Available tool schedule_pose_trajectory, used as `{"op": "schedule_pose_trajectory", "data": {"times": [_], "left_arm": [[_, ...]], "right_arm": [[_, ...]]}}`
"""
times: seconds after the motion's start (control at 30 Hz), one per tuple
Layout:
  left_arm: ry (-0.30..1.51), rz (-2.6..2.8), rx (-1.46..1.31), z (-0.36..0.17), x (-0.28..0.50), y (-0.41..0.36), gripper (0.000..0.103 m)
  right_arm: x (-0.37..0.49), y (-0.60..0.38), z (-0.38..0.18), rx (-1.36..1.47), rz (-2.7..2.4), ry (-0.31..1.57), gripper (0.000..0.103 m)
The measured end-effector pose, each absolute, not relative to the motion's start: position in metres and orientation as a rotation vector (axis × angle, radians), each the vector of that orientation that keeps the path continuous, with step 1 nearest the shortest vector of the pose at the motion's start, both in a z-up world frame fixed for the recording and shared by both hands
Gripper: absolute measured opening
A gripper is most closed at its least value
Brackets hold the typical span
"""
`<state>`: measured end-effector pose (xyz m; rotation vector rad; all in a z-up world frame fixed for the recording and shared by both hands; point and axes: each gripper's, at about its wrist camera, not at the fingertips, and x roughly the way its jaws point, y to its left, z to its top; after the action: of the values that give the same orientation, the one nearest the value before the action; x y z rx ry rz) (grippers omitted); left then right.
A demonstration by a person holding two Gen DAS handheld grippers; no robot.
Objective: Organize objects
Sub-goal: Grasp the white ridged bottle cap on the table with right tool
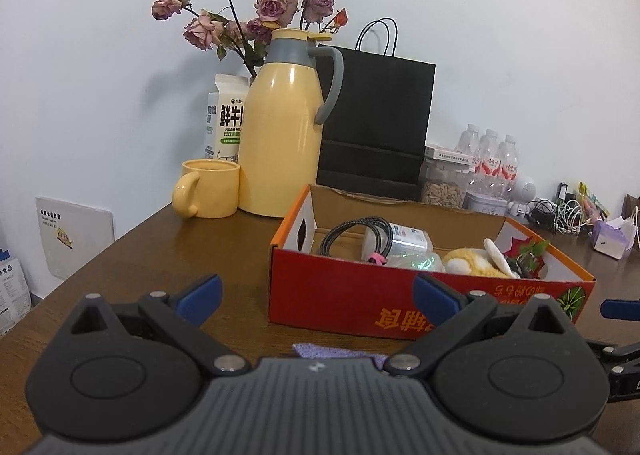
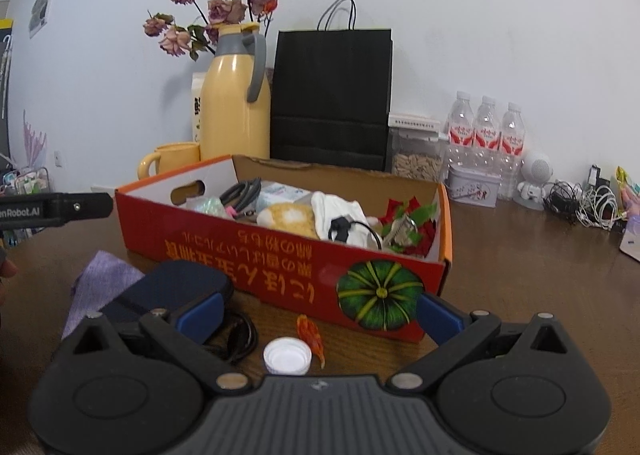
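A red and orange cardboard box (image 1: 360,295) (image 2: 280,255) stands on the brown table, filled with a black cable (image 1: 352,231), a yellow plush (image 2: 288,217), a white cloth (image 2: 340,211) and other small things. My left gripper (image 1: 318,291) is open and empty in front of the box. My right gripper (image 2: 318,315) is open and empty over a white bottle cap (image 2: 287,356) and an orange wrapper (image 2: 311,335). A dark blue pouch (image 2: 176,287) with a black cord lies by its left finger, on a purple cloth (image 2: 100,279) (image 1: 332,351).
Behind the box stand a yellow thermos jug (image 1: 280,127) (image 2: 234,107), a yellow mug (image 1: 208,189), a milk carton (image 1: 226,115), dried roses, a black paper bag (image 1: 376,123) (image 2: 332,95), a seed jar (image 2: 416,155) and three water bottles (image 2: 486,135). Cables (image 2: 580,203) lie far right.
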<state>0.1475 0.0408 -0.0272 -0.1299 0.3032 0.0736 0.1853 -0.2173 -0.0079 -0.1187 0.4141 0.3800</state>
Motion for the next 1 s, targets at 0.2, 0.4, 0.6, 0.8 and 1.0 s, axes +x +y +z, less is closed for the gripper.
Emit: {"op": "schedule_pose_trajectory", "data": {"times": [0.2, 0.4, 0.6, 0.8, 1.0], "left_arm": [[0.312, 0.075, -0.11, -0.029, 0.146, 0.038, 0.103], [0.317, 0.066, -0.113, -0.03, 0.146, 0.038, 0.103], [0.315, 0.061, -0.114, -0.03, 0.146, 0.038, 0.103], [0.316, 0.061, -0.115, -0.031, 0.146, 0.037, 0.103], [0.316, 0.061, -0.114, -0.031, 0.146, 0.037, 0.103]], "right_arm": [[0.186, -0.221, -0.01, -0.101, 0.381, 0.445, 0.103], [0.193, -0.214, -0.015, -0.129, 0.392, 0.506, 0.086], [0.196, -0.213, -0.018, -0.128, 0.404, 0.538, 0.059], [0.201, -0.204, -0.022, -0.154, 0.436, 0.602, 0.038], [0.201, -0.201, -0.024, -0.164, 0.463, 0.619, 0.028]]}}
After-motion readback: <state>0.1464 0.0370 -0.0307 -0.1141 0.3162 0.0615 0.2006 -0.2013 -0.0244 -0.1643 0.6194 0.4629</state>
